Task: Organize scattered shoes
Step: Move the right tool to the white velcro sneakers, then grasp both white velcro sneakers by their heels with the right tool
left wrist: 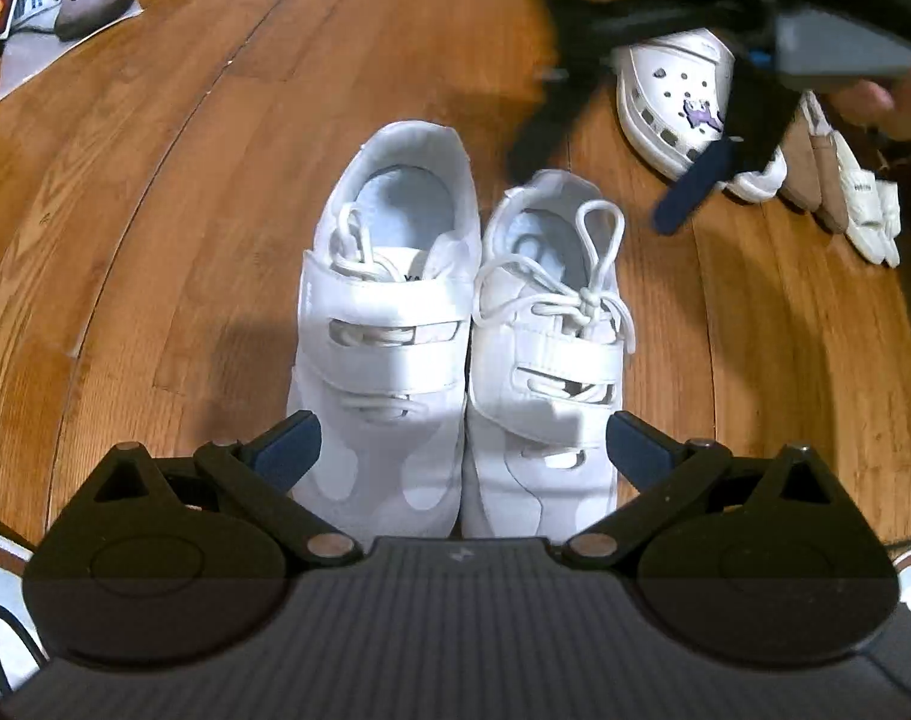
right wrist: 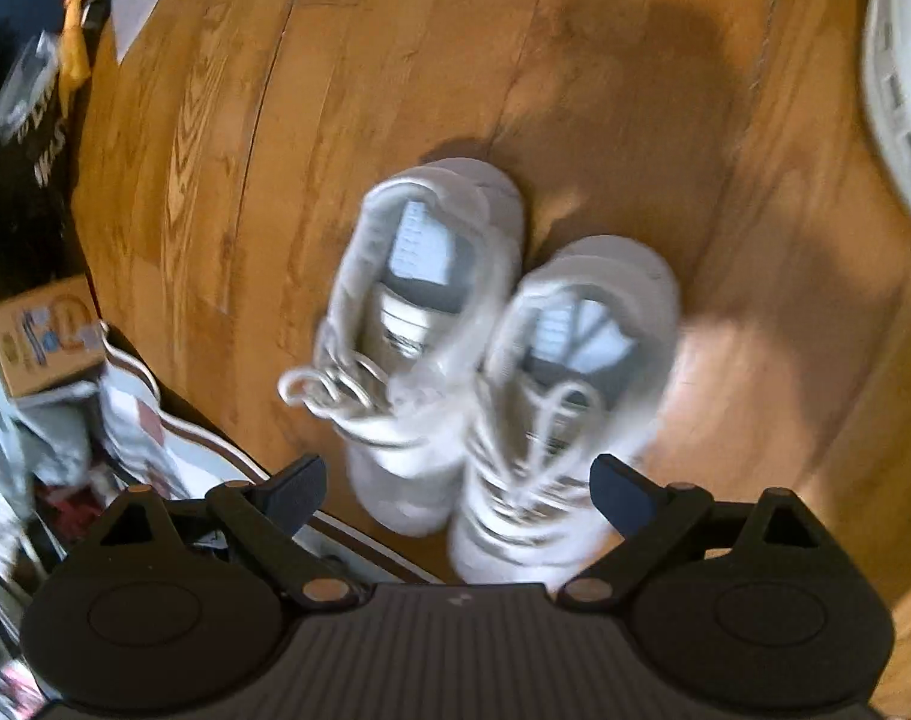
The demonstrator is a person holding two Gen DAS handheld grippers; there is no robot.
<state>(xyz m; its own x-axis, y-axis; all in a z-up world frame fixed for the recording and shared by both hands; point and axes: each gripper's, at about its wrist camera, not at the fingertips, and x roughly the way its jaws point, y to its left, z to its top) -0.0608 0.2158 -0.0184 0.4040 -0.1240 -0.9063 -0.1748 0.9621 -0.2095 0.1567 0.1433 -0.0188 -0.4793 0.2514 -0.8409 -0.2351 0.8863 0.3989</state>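
Sneakers (left wrist: 461,324) sit paired on bare wood floor (left wrist: 173,228); left tongs (left wrist: 464,444) and right tongs (right wrist: 458,486) gape apart.

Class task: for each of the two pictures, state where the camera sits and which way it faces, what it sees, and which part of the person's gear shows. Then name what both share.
Left wrist: sits on the left tongs, looks down at white strap sneakers; open fingers show, right tongs blurred above.
Right wrist: sits on the right tongs, looks down at grey-white sneakers; open fingers show.
Shared: wooden floor, white clog.
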